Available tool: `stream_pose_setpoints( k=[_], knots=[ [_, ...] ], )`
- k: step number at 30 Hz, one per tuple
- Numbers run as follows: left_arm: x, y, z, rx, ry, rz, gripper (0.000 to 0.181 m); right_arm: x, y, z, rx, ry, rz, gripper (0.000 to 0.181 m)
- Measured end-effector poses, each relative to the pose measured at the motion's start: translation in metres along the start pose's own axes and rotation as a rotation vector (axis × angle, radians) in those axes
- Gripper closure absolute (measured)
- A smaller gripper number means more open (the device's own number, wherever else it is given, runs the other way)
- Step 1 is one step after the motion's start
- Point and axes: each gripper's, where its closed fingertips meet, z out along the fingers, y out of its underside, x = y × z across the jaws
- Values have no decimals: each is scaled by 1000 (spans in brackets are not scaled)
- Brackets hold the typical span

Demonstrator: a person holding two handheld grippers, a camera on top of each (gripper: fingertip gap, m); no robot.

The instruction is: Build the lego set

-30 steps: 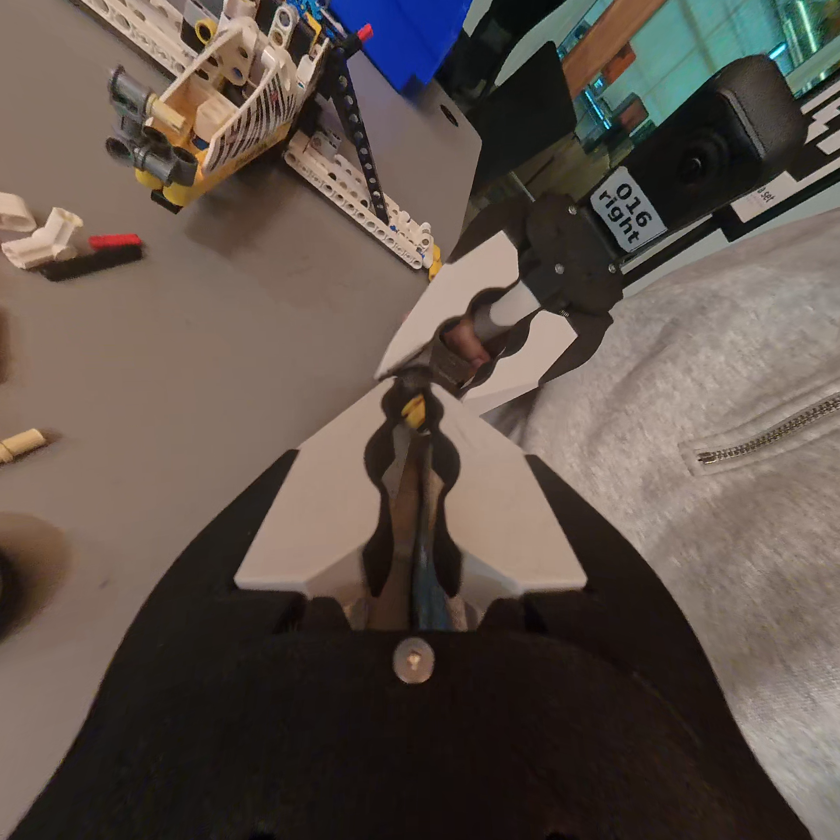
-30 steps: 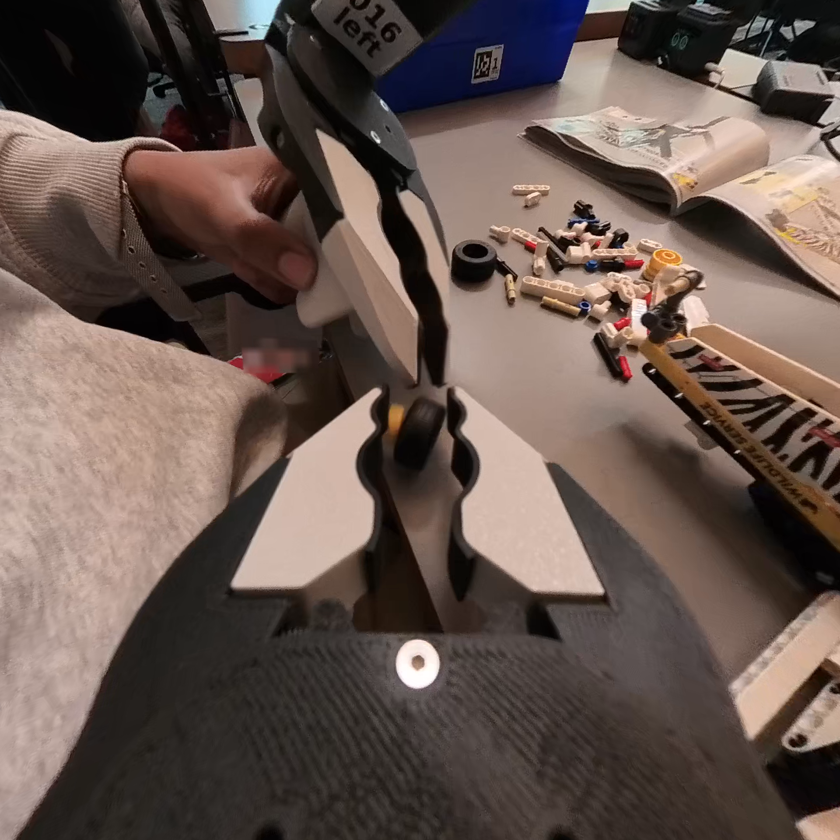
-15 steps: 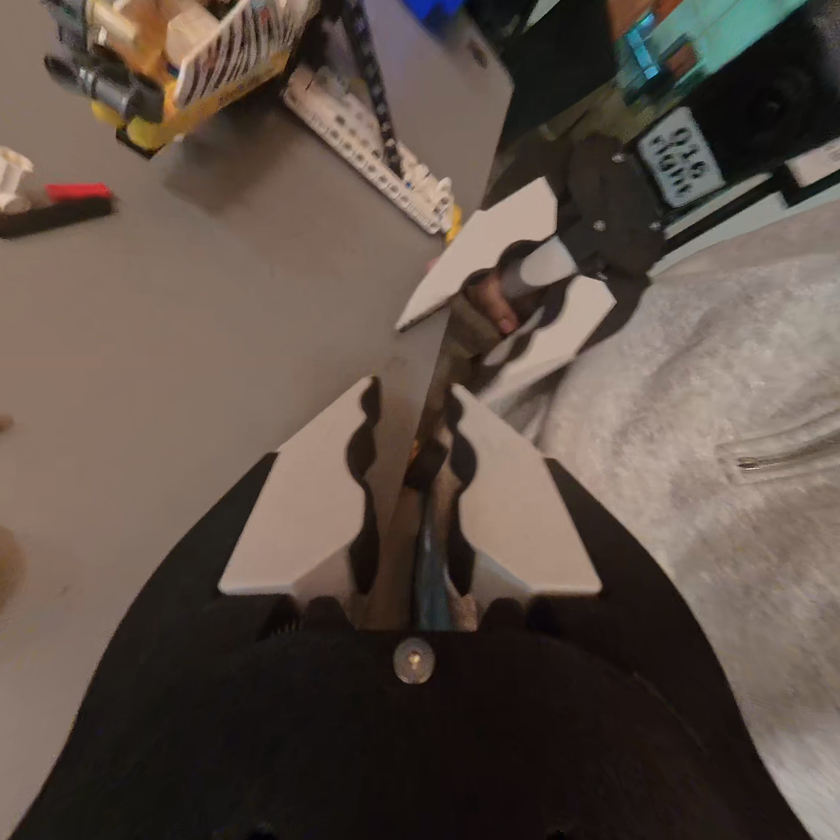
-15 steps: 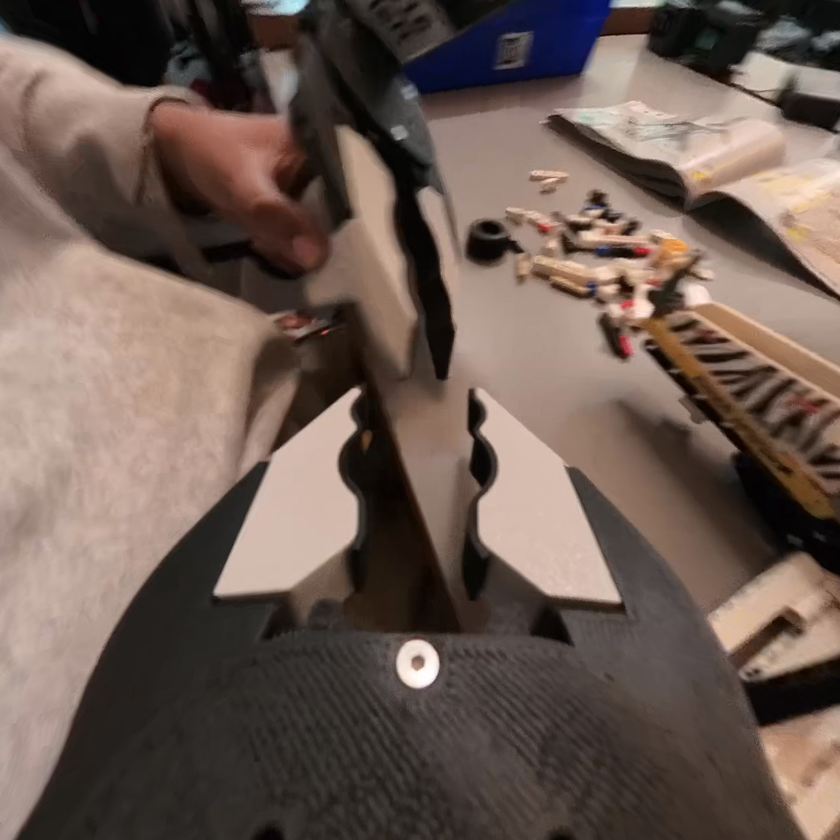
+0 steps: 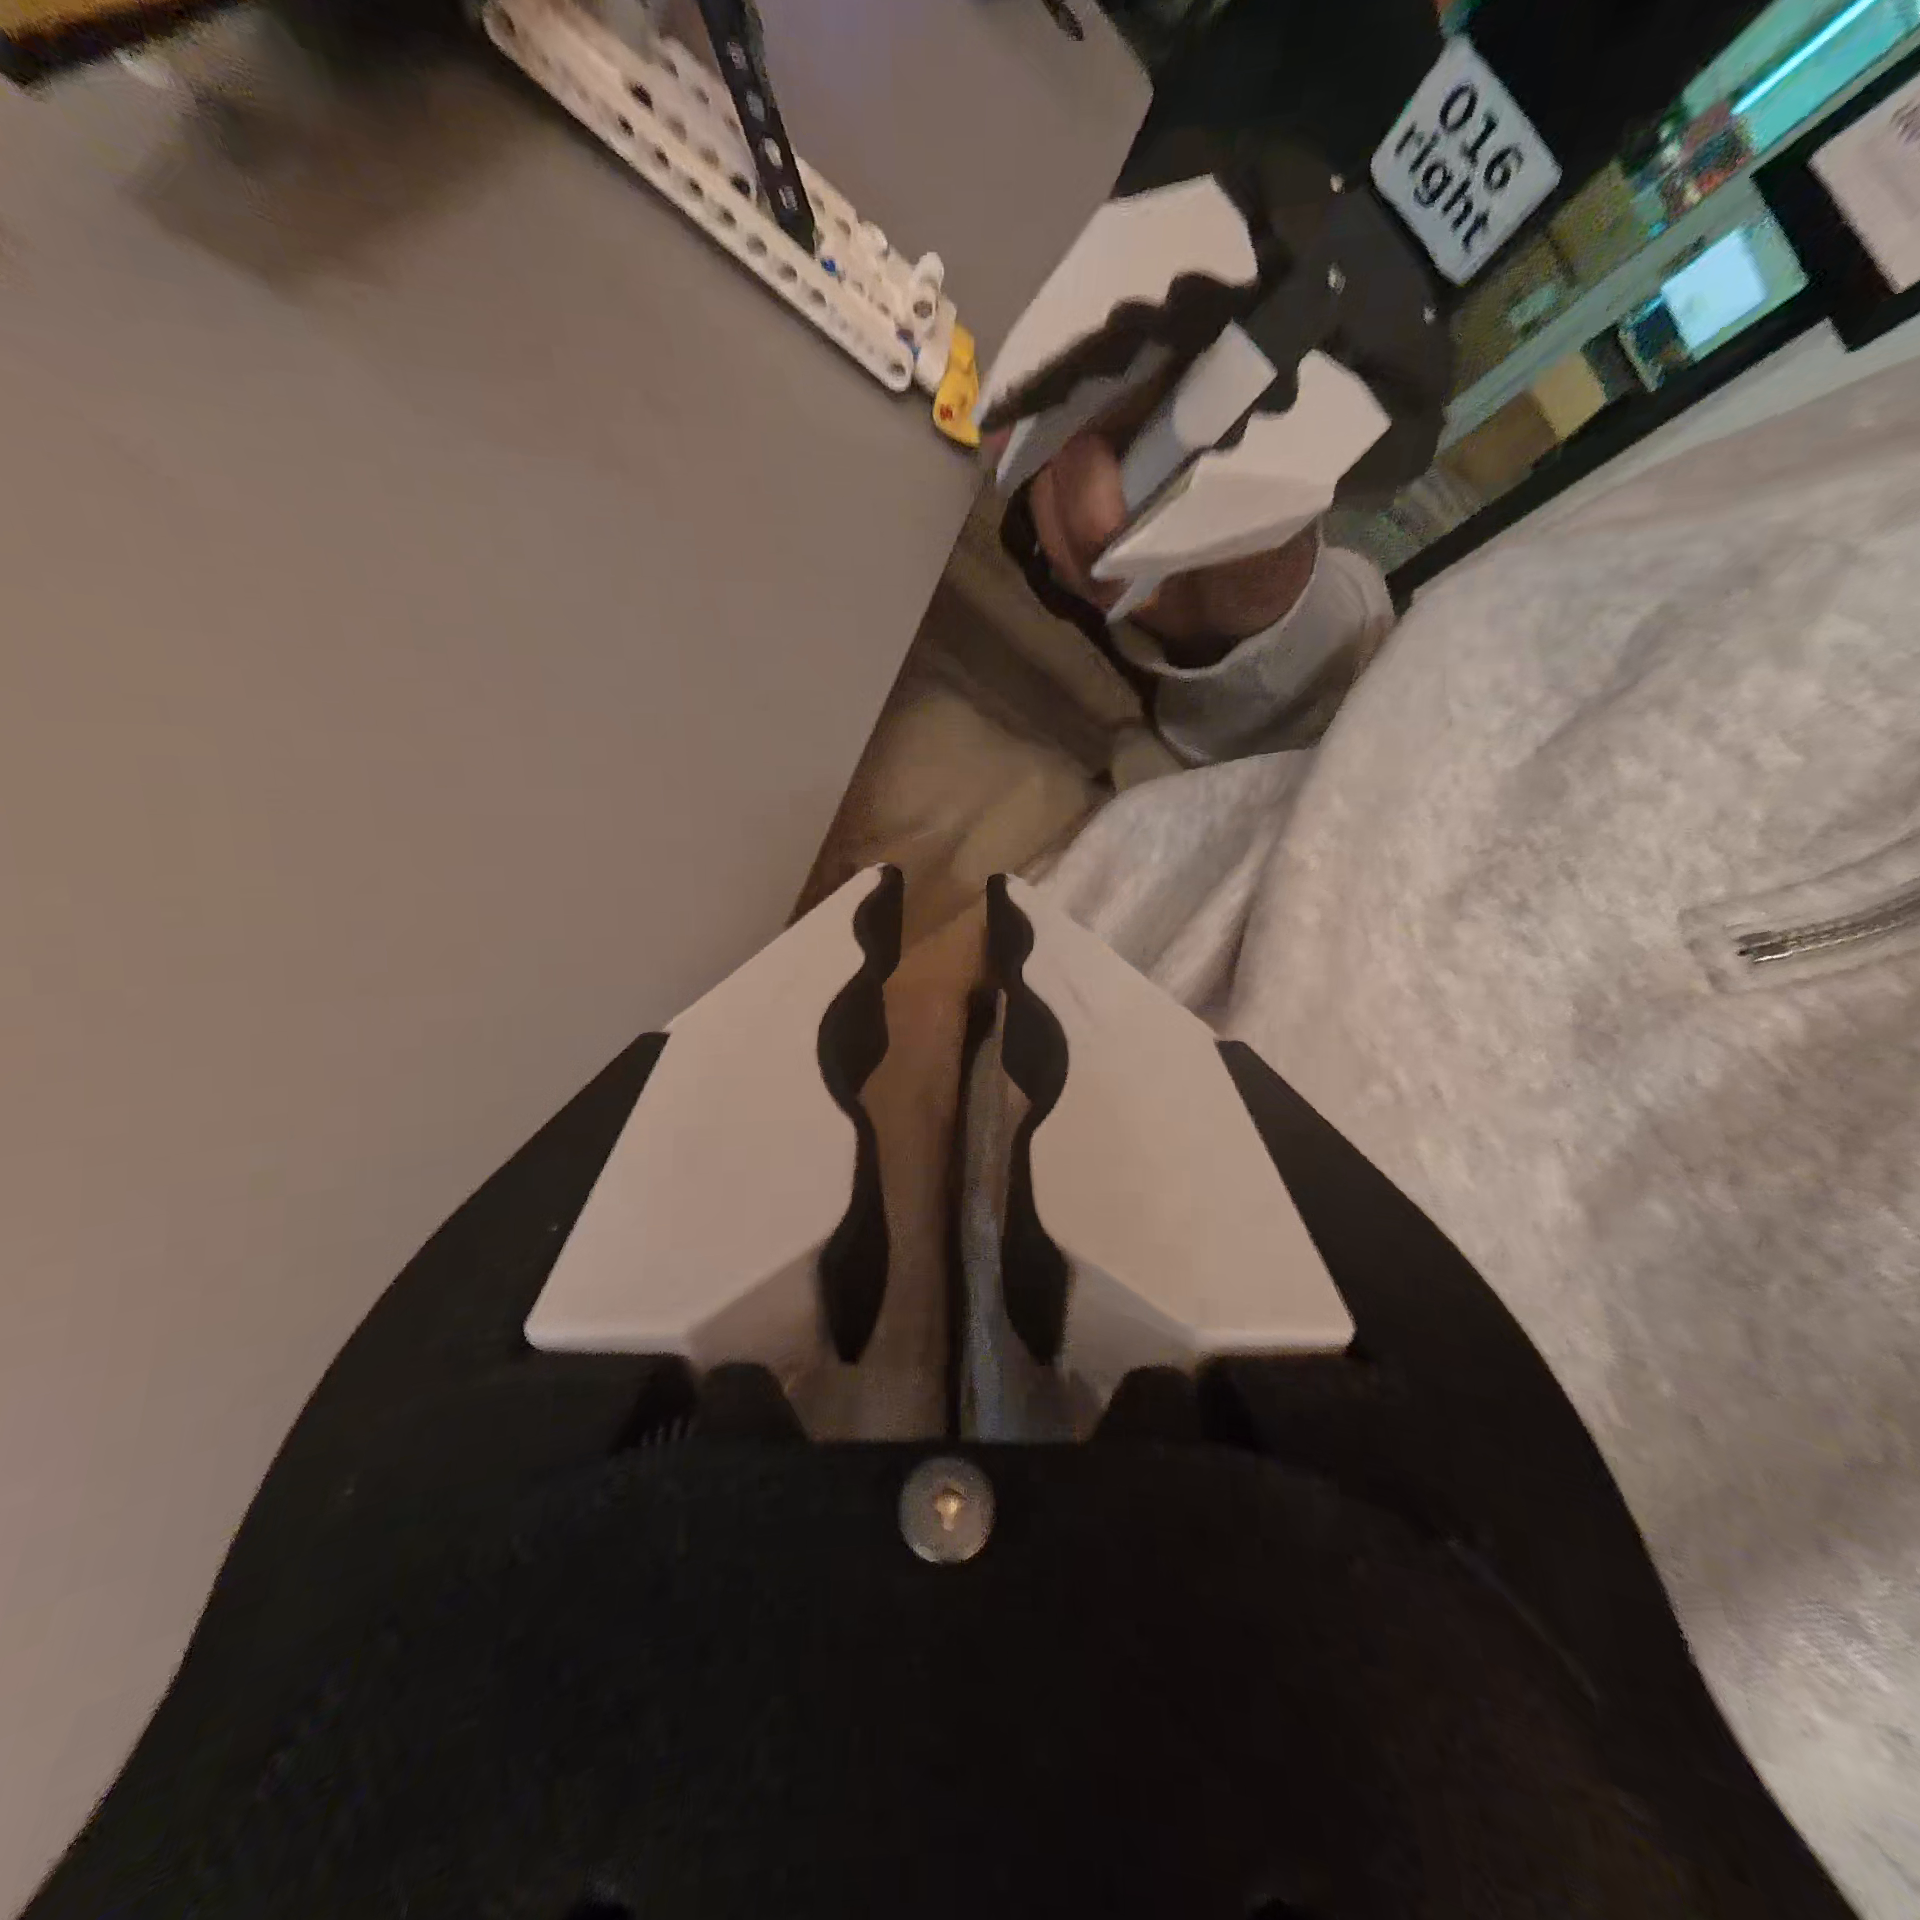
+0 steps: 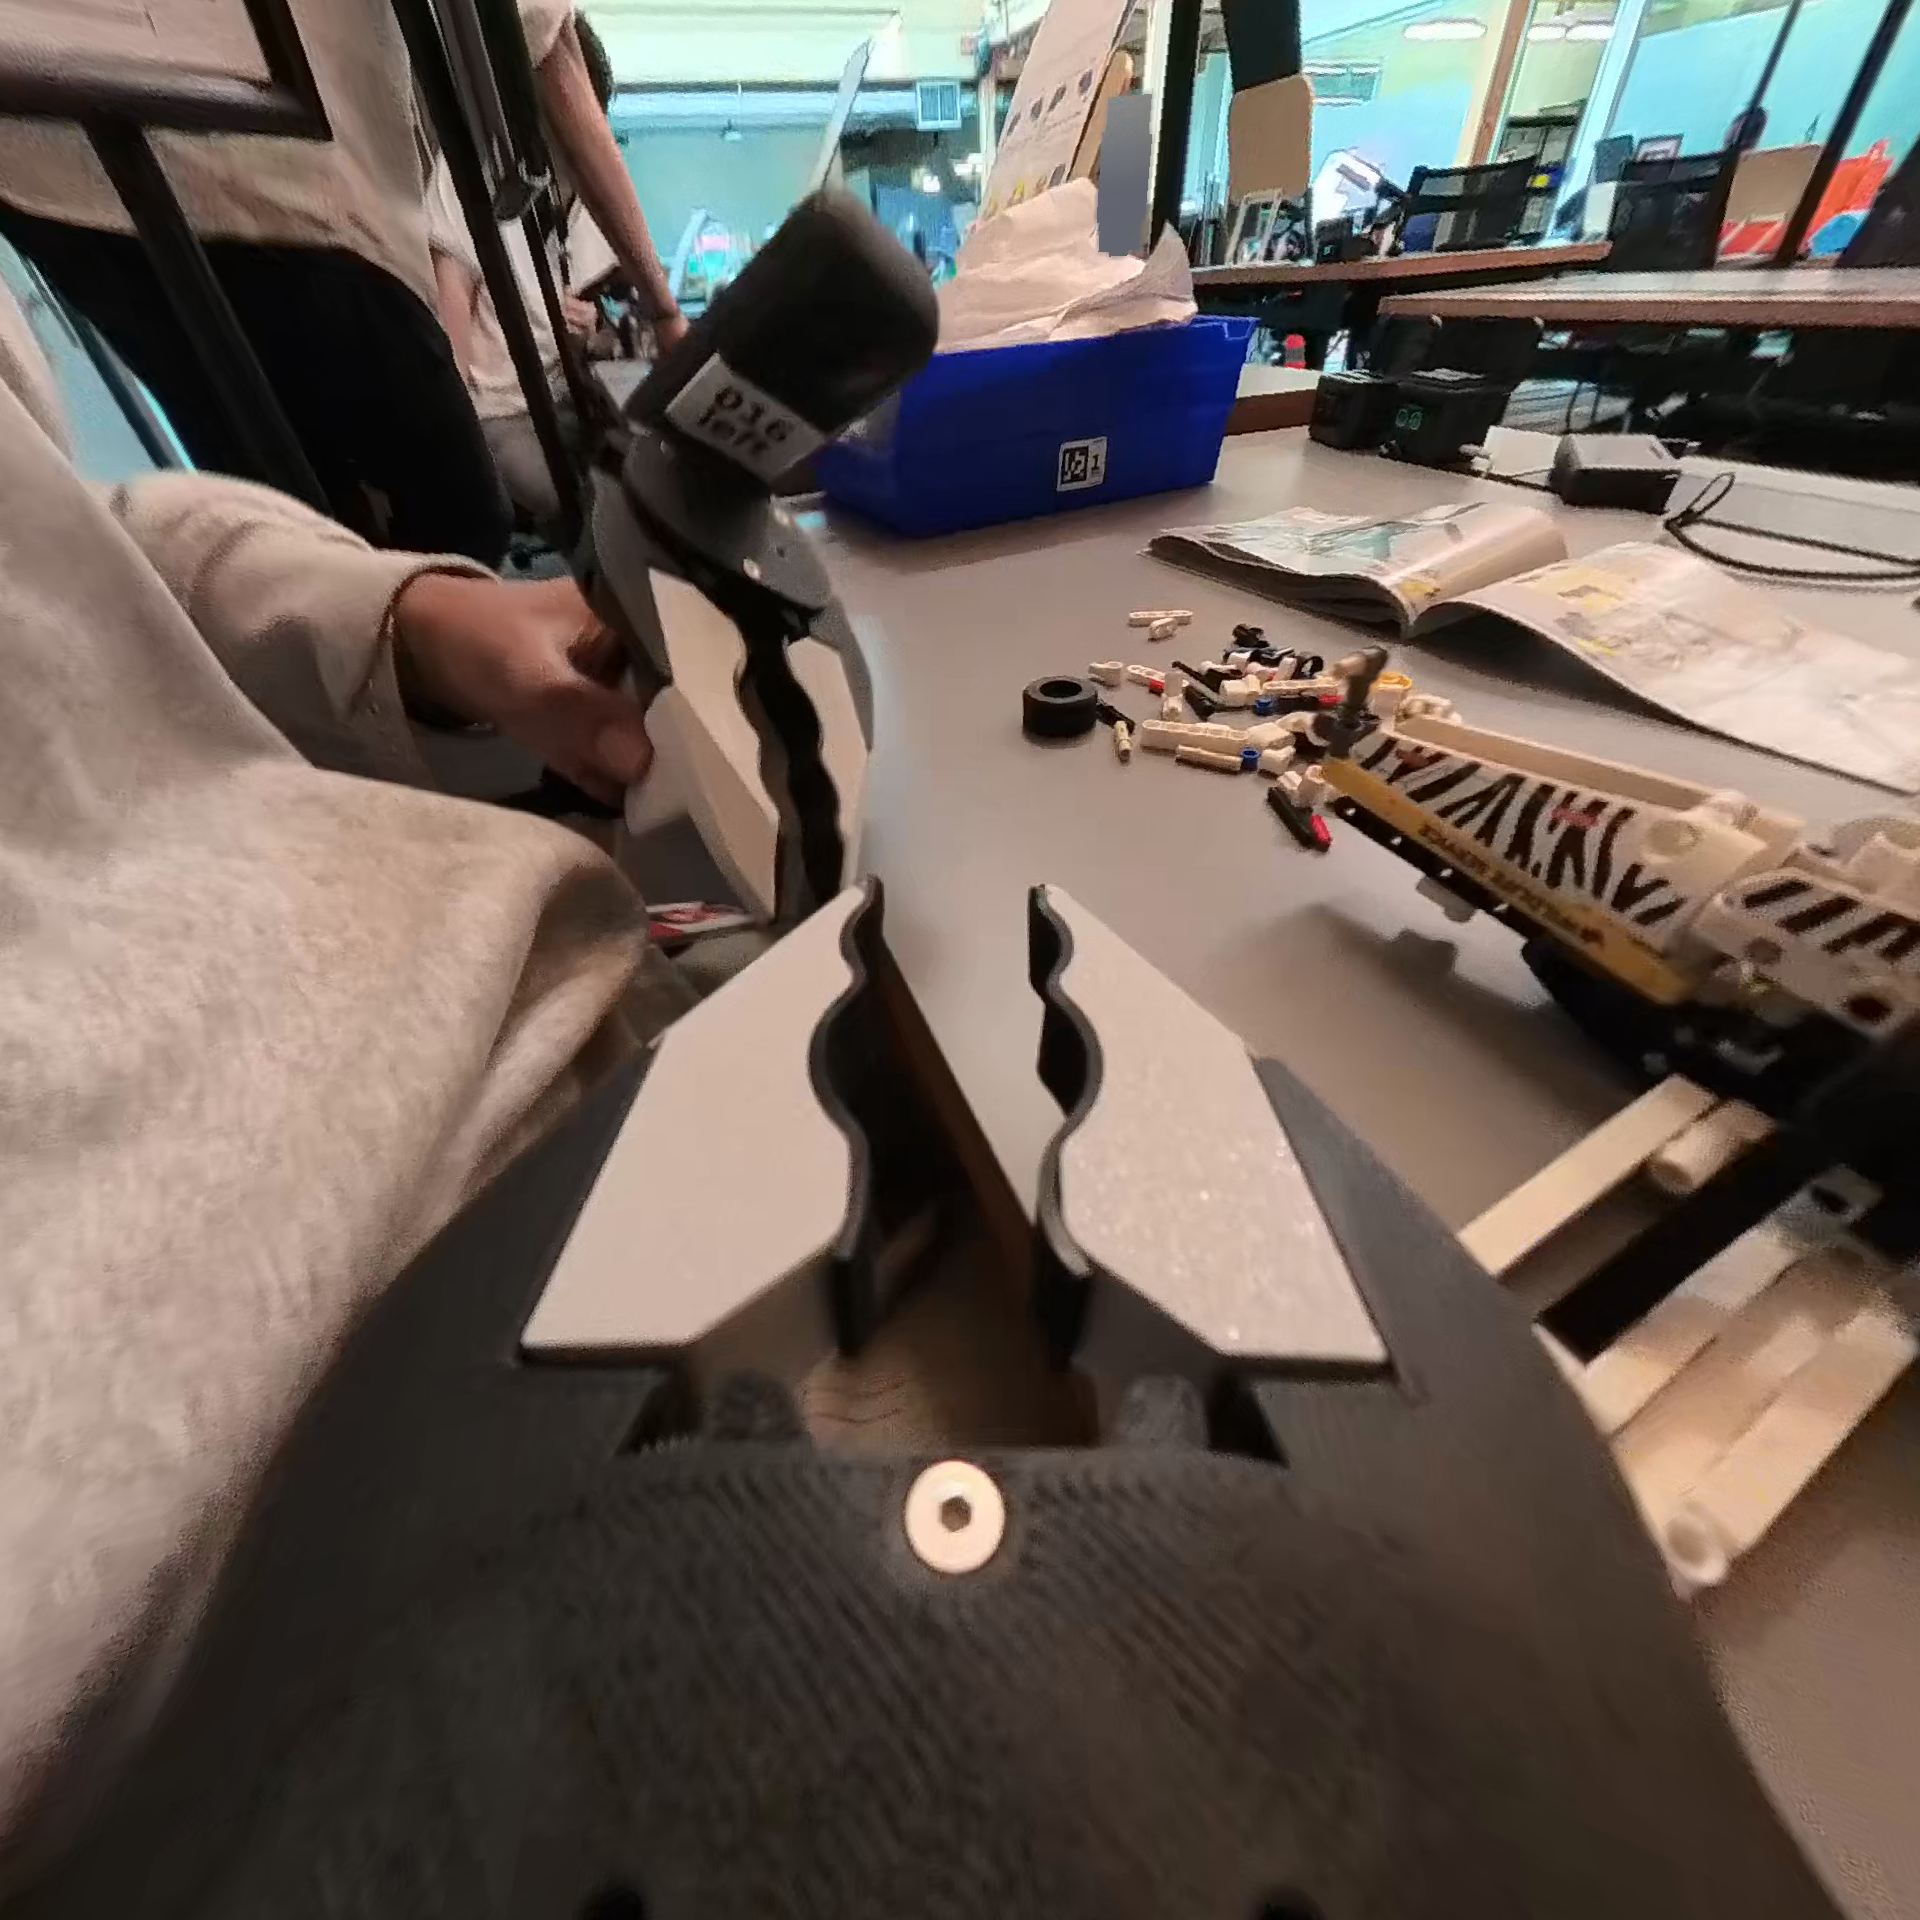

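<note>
My left gripper (image 5: 940, 888) is open and empty, its tips over the grey table's (image 5: 416, 623) near edge, above a person's lap. My right gripper (image 6: 951, 899) is open and empty, also at the table's edge. Each shows in the other's view: the right gripper (image 5: 1049, 499) up and to the right, the left gripper (image 6: 805, 883) just left of my right fingertips, held by a hand (image 6: 520, 675). The zebra-striped lego model (image 6: 1558, 842) lies on the table to the right. Loose lego parts (image 6: 1226, 707) and a black tyre (image 6: 1060, 707) lie behind it.
A white holed beam frame (image 5: 727, 177) lies near the table edge and shows low right in the right wrist view (image 6: 1662, 1299). A blue bin (image 6: 1039, 436) and an open instruction booklet (image 6: 1507, 592) are at the back. A grey sweater (image 5: 1507, 935) fills the near side. My right fingertips sit around 7 cm from my left ones.
A second ago my right gripper held a small black wheel with a yellow hub and my left gripper was shut at it. Both have opened and drawn apart; the wheel is out of view.
</note>
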Motion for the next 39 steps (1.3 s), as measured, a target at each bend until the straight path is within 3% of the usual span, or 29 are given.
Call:
stream_pose_setpoints(
  k=[7, 12, 15, 22, 27, 37, 39],
  knots=[
    [11, 49, 19, -119, -3, 29, 168, -21, 5, -20, 80, 47, 134, 154],
    [-19, 90, 29, -213, -303, 176, 165, -51, 22, -20, 46, 69, 174, 154],
    [-35, 97, 25, -206, -446, 241, 164, -65, 37, -14, -21, 95, 168, 154],
    [-62, 93, 34, -183, -539, 210, 153, -78, 75, 5, -208, 126, 127, 153],
    [-88, 110, 50, -383, -625, 292, 157, -79, 76, 14, -217, 91, 130, 153],
    [-117, 125, 52, -534, -683, 335, 141, -92, 61, 13, -143, 25, 163, 152],
    [-118, 136, 53, -622, -667, 352, 142, -93, 58, 10, -124, 20, 175, 152]
  ],
)
